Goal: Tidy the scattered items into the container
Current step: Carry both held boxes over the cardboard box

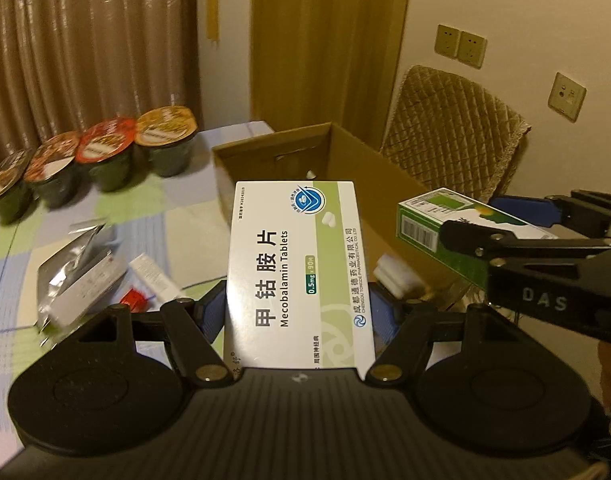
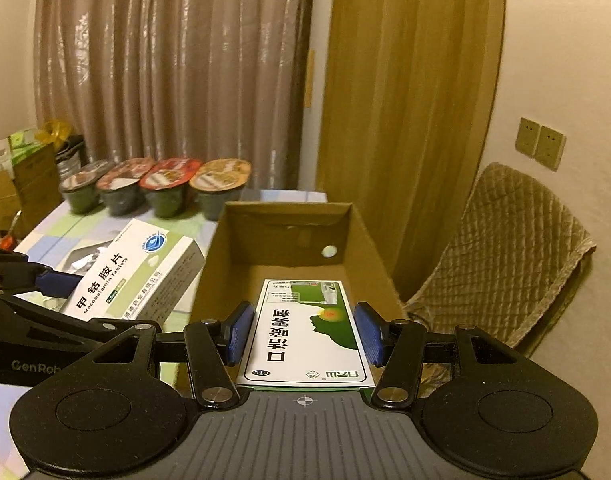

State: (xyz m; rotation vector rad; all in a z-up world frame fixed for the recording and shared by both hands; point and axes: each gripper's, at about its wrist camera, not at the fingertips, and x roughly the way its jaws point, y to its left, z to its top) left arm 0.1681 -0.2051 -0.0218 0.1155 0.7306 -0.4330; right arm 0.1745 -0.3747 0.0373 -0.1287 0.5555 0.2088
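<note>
The white Mecobalamin Tablets box sits clamped between the blue pads of the left gripper, held above the checked tablecloth just beside the open cardboard box. The right gripper grips a green-and-white medicine carton over the cardboard box's opening. Foil blister packs and a small tube lie on the cloth; four lidded cups line the far edge.
</note>
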